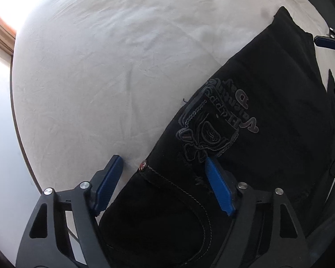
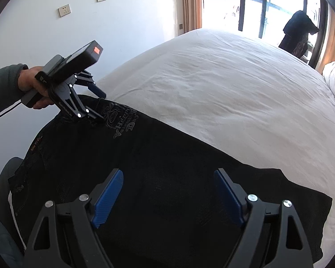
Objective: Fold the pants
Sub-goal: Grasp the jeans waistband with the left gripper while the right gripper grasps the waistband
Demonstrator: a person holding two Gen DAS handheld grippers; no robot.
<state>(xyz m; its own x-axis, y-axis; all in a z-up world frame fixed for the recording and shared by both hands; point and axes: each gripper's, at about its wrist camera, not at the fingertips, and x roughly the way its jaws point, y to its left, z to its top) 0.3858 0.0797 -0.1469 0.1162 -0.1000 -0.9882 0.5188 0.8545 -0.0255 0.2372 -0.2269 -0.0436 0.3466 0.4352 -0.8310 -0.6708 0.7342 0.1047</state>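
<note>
Right now the left gripper [image 1: 164, 167] hangs low over the waist end of the black pants [image 1: 268, 120], its blue pads spread wide with nothing pinched between them; one pad sits over the bare sheet just beside the pants' edge, the other over the embroidered emblem [image 1: 214, 120]. A small red rivet [image 1: 143, 164] on the pants shows between the two pads. The right gripper [image 2: 168, 181] is likewise spread wide and holding nothing, poised above the leg end of the pants, both pads over dark cloth. The pants lie flat along the near edge of the bed [image 2: 223, 84], on its pale grey sheet. Beyond the bed from the pants stands a bright window [image 2: 252, 2] with tan curtains, and on the wall beside it are wall sockets [image 2: 64, 10].
</note>
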